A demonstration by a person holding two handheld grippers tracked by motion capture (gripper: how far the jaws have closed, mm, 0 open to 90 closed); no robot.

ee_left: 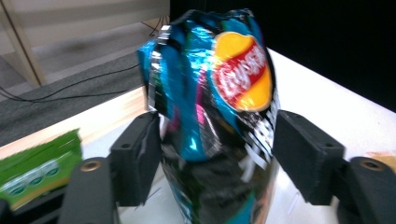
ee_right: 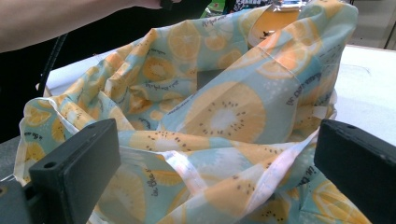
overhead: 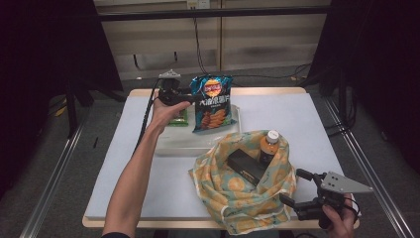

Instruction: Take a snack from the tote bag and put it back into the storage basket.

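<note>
A blue chip bag point(overhead: 213, 106) stands up from the clear tray point(overhead: 183, 144) at the back of the table. My left gripper point(overhead: 191, 95) reaches it from the left, near its top. In the left gripper view the chip bag point(ee_left: 219, 93) sits between the jaws of the left gripper point(ee_left: 217, 158), which stand wide beside its crinkled sides without squeezing it. My right gripper point(overhead: 292, 186) is open at the front right, facing the orange-print cloth bag point(overhead: 237, 193). In the right gripper view, that gripper point(ee_right: 215, 158) has the cloth bag point(ee_right: 224, 112) just ahead of its spread jaws.
Inside the cloth bag are an orange drink bottle point(overhead: 270, 144) and a black box point(overhead: 246, 166). A green packet point(overhead: 179, 118) lies on the tray under my left hand, also the green packet point(ee_left: 37, 163). The white table top point(overhead: 297, 114) extends to the right.
</note>
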